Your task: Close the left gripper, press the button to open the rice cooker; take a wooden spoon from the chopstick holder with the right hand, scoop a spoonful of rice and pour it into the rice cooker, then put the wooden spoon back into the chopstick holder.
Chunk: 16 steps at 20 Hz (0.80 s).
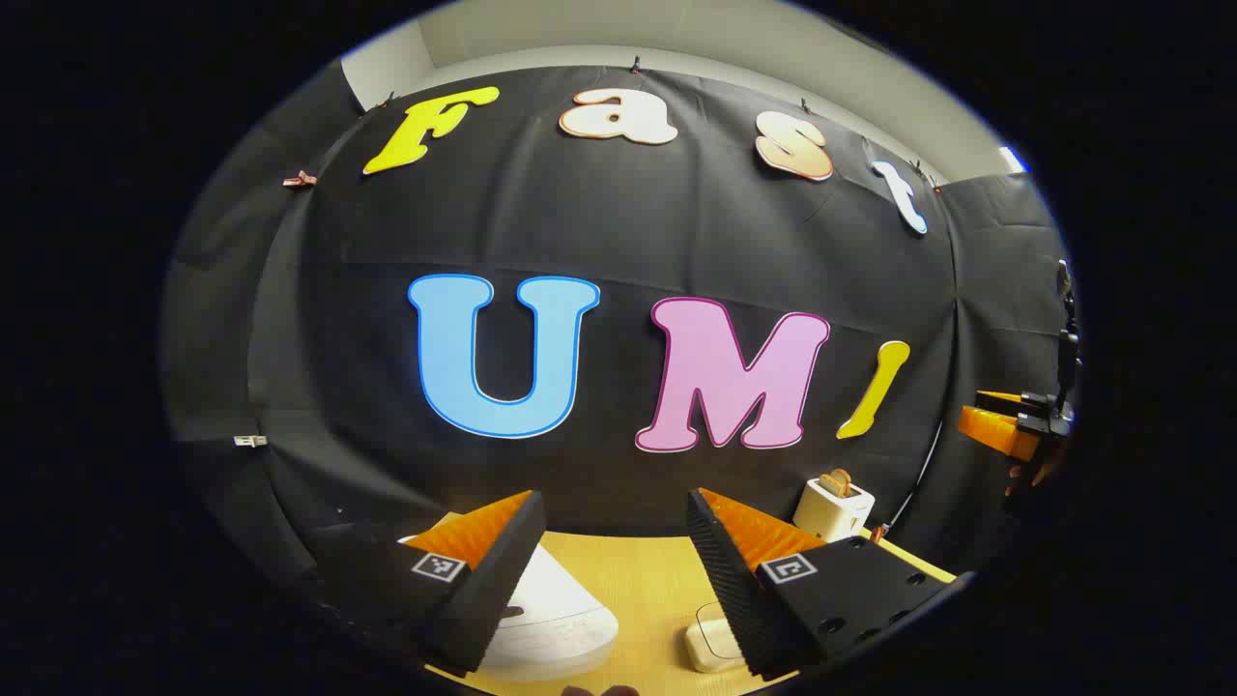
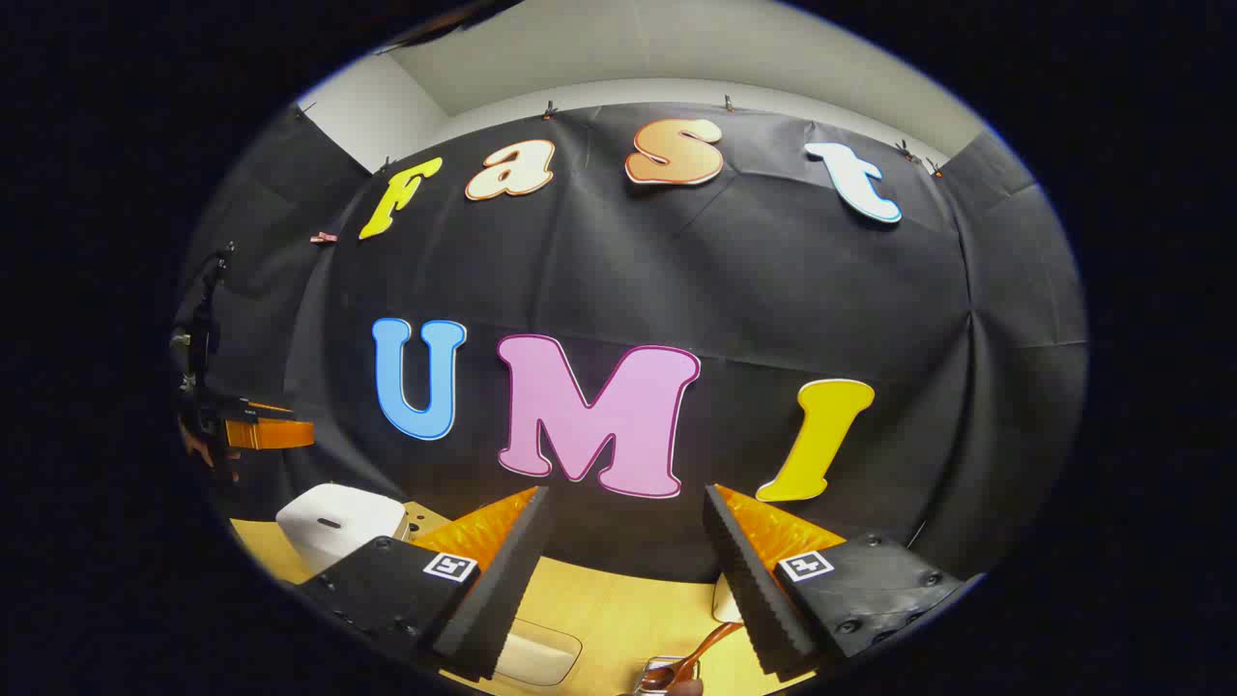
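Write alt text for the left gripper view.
The left gripper hangs open above a wooden table, its jaws wide apart with the closed white rice cooker just below. A white toaster stands farther right, and the right gripper is at the far right edge.

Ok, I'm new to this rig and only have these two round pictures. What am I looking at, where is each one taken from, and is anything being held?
There is no robot arm here. A person holds a two-finger tool in each hand, and a camera rides on each, looking forward along its fingers.

In the left gripper view, the left tool stands open and holds nothing. Below it lie the wooden table, the white rice cooker with its lid down, and a small white container. A toaster stands farther back. The other tool shows at the far right edge.

In the right gripper view, the right tool is also open and holds nothing. Near the bottom edge you can see a wooden spoon, and the rice cooker again at the left.

Nothing is held yet.
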Motion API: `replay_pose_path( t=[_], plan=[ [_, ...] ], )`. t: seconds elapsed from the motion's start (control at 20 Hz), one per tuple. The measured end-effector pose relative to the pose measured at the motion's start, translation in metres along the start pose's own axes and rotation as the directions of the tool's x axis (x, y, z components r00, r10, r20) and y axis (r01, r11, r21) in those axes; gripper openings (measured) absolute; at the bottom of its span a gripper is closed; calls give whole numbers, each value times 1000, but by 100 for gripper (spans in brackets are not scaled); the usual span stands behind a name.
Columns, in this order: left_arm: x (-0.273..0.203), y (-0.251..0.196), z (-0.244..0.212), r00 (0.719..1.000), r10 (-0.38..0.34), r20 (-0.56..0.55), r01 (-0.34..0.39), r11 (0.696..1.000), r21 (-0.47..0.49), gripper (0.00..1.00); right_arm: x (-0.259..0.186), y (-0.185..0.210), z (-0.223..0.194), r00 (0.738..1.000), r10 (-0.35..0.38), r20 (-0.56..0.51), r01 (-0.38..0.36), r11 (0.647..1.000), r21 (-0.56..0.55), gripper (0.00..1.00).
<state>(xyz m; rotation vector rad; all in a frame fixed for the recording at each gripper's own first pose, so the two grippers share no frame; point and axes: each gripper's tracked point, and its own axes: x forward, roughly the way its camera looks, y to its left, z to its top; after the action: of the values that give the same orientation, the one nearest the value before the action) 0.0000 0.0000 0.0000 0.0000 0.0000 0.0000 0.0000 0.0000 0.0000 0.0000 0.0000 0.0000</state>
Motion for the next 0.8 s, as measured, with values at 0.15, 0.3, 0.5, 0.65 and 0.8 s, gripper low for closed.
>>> replay_pose_path(
  t=[0.15,0.3,0.5,0.65,0.8],
  plan=[
    [-1,0,1,1000,0,-1,0,1000,0,95,-2,-3,1,1000,-4,-1,4,1000,3,90],
    [0,-1,0,1000,-2,-5,2,1000,-5,95,-3,-3,1,1000,-2,-1,2,1000,1,90],
    [-1,-3,0,1000,-5,-2,5,1000,-5,95,-3,-3,1,1000,3,-2,-3,1000,-4,97],
    [0,-3,0,1000,-4,-3,4,1000,-4,95,-3,-4,0,1000,2,-6,-2,1000,-4,97],
    [1,0,-1,1000,0,-9,0,1000,-7,95,-4,-4,1,1000,3,-4,-3,1000,-9,97]
  ],
)
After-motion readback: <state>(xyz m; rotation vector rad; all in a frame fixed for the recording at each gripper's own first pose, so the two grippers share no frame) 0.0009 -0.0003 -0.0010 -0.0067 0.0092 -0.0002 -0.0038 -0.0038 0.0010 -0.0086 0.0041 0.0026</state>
